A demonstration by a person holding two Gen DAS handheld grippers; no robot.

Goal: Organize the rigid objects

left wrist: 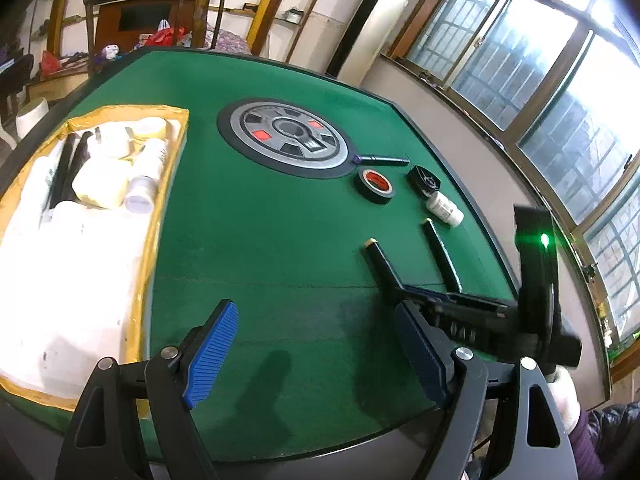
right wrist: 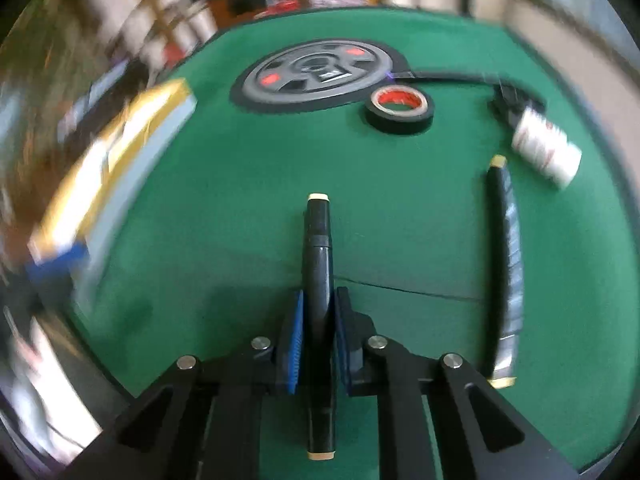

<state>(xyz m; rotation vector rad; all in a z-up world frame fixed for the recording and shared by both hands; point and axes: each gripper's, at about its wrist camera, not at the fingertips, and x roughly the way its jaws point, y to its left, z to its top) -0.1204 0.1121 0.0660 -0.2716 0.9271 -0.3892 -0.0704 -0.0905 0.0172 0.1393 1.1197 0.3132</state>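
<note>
From the left wrist view we see the left gripper (left wrist: 316, 354) held above the green table (left wrist: 260, 248) with its blue pads (left wrist: 210, 354) standing wide apart and nothing between them. This view alone gives us the tray (left wrist: 168, 184), a yellow-edged box with a white lining at the table's left side, holding white bottles, pale blocks and dark sticks packed together at its far end. It also shows the right gripper (left wrist: 390, 280) from outside, reaching in from the right with its jaws shut on a black marker (left wrist: 378, 258); the body of the tool, with a green light on it, hides the marker's near end. The right wrist view, sharp at its middle, lets us see that grip close up: the right gripper (right wrist: 318, 340) clamps the black marker (right wrist: 319, 280) between its blue pads (right wrist: 292, 350), the marker lying along the fingers with a cream cap at each end. Whether the marker rests on the cloth or is lifted clear we cannot tell. To its right lies a second black marker (right wrist: 505, 264), well apart, and beyond that a white bottle (right wrist: 546, 146) on its side. A roll of black tape (right wrist: 400, 110) sits just beside the round grey centre panel (right wrist: 316, 76). In this view the left edge is badly smeared, so the tray is only a yellow and white streak, and a small dark thing behind the bottle is too blurred to name.
</note>
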